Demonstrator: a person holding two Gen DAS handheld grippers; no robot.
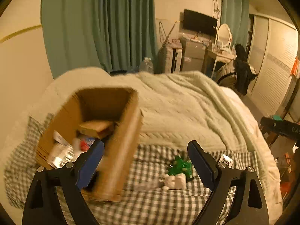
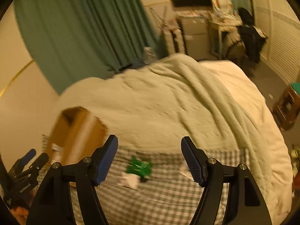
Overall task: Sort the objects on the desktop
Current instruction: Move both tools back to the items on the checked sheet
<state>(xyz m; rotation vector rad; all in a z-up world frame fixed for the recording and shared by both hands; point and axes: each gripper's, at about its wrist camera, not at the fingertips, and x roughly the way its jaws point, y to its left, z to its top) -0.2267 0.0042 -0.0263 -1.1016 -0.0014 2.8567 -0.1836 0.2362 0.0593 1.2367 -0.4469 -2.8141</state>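
An open cardboard box (image 1: 120, 150) stands on the checked bedsheet (image 1: 150, 206) at the left and holds several packets and a small brown box (image 1: 96, 127). A green packet (image 1: 181, 166), a white crumpled item (image 1: 175, 181) and a small white card (image 1: 226, 160) lie on the sheet to its right. My left gripper (image 1: 148, 161) is open and empty, its left finger over the box's near corner. My right gripper (image 2: 149, 159) is open and empty above the green packet (image 2: 139, 167) and the white item (image 2: 130, 181). The box (image 2: 75, 136) and the left gripper (image 2: 28, 163) show at the left.
A pale knitted blanket (image 1: 187, 108) covers the bed behind the sheet. Green curtains (image 1: 105, 28), a TV (image 1: 199, 21), a dresser with a mirror (image 1: 224, 33) and a chair with dark clothes (image 1: 241, 73) stand beyond. A dark stand (image 1: 281, 127) is at the right.
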